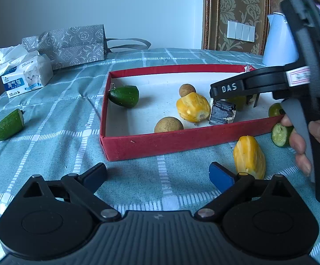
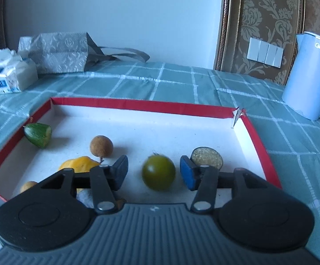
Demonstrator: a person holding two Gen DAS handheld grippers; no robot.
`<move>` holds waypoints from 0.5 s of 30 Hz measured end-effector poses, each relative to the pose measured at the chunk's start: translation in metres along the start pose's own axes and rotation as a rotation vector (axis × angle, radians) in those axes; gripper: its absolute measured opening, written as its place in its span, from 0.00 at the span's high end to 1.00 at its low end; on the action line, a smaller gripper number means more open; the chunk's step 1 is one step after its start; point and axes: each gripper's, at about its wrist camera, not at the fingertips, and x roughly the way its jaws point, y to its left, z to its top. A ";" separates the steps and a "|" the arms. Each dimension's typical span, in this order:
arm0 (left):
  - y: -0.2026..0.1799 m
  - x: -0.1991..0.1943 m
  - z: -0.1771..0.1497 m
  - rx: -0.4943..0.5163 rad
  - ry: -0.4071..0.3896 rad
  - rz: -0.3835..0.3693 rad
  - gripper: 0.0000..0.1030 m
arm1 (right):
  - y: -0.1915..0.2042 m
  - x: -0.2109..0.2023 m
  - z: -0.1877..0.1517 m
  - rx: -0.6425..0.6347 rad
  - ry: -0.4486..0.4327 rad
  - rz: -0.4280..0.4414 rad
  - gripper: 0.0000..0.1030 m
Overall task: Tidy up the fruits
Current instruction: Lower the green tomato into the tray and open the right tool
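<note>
Right gripper: jaws apart, pads clear of the round green fruit lying between them on the floor of the red box, lower centre of frame. Left gripper: jaws spread wide over the checked tablecloth, nothing between them; a yellow fruit piece lies just beside its right finger, outside the box.

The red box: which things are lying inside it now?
Inside the red box: green cucumber piece, two brown longans, yellow piece, green round fruit, dark pieces. The right gripper covers part.
</note>
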 end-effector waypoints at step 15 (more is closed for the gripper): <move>0.000 0.001 -0.001 0.000 0.002 0.002 0.02 | -0.028 -0.088 -0.045 0.078 -0.221 -0.028 0.24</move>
